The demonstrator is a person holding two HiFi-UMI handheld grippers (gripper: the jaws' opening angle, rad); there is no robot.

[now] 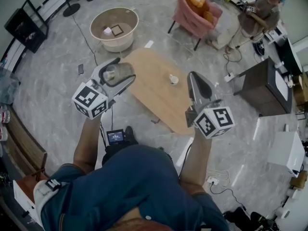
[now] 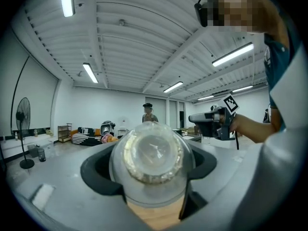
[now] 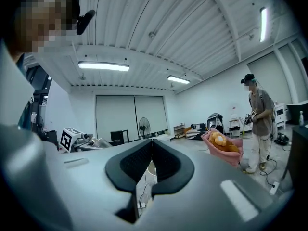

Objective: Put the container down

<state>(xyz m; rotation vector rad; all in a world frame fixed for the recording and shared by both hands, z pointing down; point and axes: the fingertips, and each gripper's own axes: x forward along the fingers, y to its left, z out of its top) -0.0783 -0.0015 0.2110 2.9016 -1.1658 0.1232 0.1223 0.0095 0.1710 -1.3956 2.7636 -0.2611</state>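
Observation:
A clear round container (image 1: 116,74) sits between the jaws of my left gripper (image 1: 123,71), held level just off the left edge of the oval wooden table (image 1: 155,93). In the left gripper view the container (image 2: 153,154) fills the gap of the left gripper (image 2: 149,166), one round end facing the camera and both pads against its sides. My right gripper (image 1: 193,79) hovers over the table's right part with its jaws together and nothing in them. In the right gripper view the right gripper (image 3: 152,141) shows its dark pads meeting at the tips.
A small white cup (image 1: 173,79) stands on the table. Beyond it are a round beige tub (image 1: 114,29), a pink chair with a plush toy (image 1: 196,8) and a standing person (image 1: 257,16). A dark cabinet (image 1: 262,85) is at the right. Cables lie on the floor.

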